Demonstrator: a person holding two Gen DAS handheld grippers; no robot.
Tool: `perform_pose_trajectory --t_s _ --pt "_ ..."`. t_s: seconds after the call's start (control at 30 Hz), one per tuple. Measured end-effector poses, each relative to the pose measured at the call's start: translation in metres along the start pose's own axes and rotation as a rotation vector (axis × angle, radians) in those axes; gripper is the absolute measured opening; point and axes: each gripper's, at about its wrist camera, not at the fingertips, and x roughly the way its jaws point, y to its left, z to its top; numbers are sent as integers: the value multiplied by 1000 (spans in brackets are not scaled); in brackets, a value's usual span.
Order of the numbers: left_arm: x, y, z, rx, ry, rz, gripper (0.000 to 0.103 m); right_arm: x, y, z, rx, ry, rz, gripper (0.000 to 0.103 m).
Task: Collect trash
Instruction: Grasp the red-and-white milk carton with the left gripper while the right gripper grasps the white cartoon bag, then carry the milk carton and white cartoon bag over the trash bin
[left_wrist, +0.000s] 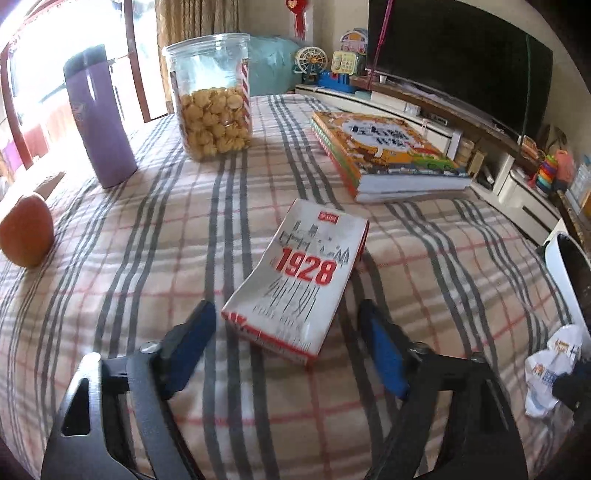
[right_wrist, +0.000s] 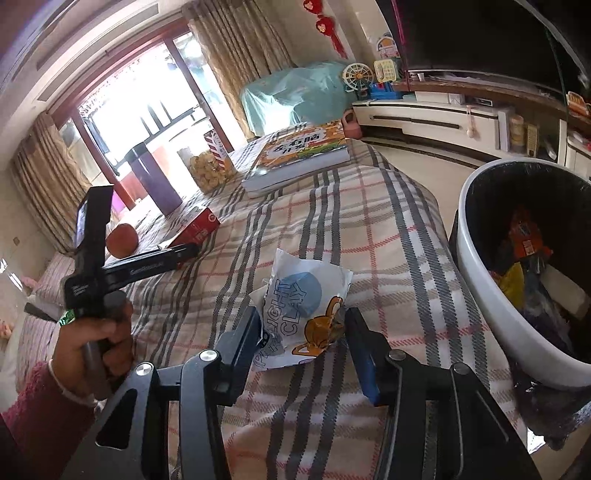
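A white and red carton marked 1928 lies flat on the plaid cloth. My left gripper is open, its blue pads either side of the carton's near end without pressing on it. In the right wrist view a crumpled white clay packet with a blue circle and a cartoon sits between the fingers of my right gripper, which is shut on it, both pads against its edges. The same packet shows at the lower right of the left wrist view. A white bin with a black liner stands right of the table and holds several wrappers.
An orange, a purple tumbler, a clear jar of cookies and a stack of picture books sit further back on the cloth. A TV and a low cabinet stand behind. A hand in a pink sleeve holds the left gripper.
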Motion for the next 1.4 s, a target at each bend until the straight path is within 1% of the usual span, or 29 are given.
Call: perform_pose_trajectory --t_s 0.03,0.1,0.17,0.23,0.33,0.57,0.73,0.77,0.87,0.9,0.97,1.0,1.03,1.07,1.17,1.23,1.3,1.33,1.4 --pt "1 0 1 1 5 -10 58 0 0 0 1 1 2 49" --pt "1 -2 1 6 1 -7 57 -1 0 0 0 0 4 49" --pt "-6 -4 -1 10 -17 -1 56 -2 1 -1 -2 1 9 49" --pt "-15 -7 -7 2 -16 -5 56 -5 1 -2 -1 3 18 49" --pt "-35 -17 -22 -5 0 -18 56 -10 -1 -5 -2 11 35 49" --pt "-86 -52 -81 1 45 -88 56 -30 -5 -11 -34 51 81 49" --pt "-102 -66 -111 -42 84 -124 56 -41 -8 -18 -76 73 74 49" --pt "-104 -69 -114 -41 85 -124 56 -42 -8 -20 -84 73 62 49" --pt "-104 -75 -116 -32 76 -94 57 -41 -8 -23 -91 68 43 52" --pt "-104 -75 -115 -40 76 -93 57 -40 -7 -25 -86 60 37 52" --pt "-104 -74 -116 -45 75 -86 60 -40 -7 -27 -77 44 27 58" --pt "-104 -74 -117 -44 69 -76 64 -41 -6 -28 -72 35 22 58" --pt "-105 -74 -118 -43 61 -64 67 -41 -6 -30 -64 25 14 62" --pt "-105 -72 -118 -42 54 -50 73 -42 -6 -32 -59 18 8 65" --pt "-104 -69 -119 -49 31 -53 73 -42 -6 -34 -44 -6 1 65" --pt "-101 -69 -121 -55 30 -63 70 -39 -5 -35 -37 -16 2 65" --pt "-101 -72 -122 -47 19 -77 55 -36 -4 -36 -36 -16 -5 63" --pt "-102 -74 -122 -40 17 -80 55 -36 -4 -37 -37 -20 -5 59" --pt "-103 -77 -121 -28 15 -82 55 -36 -2 -38 -41 -24 -1 57"
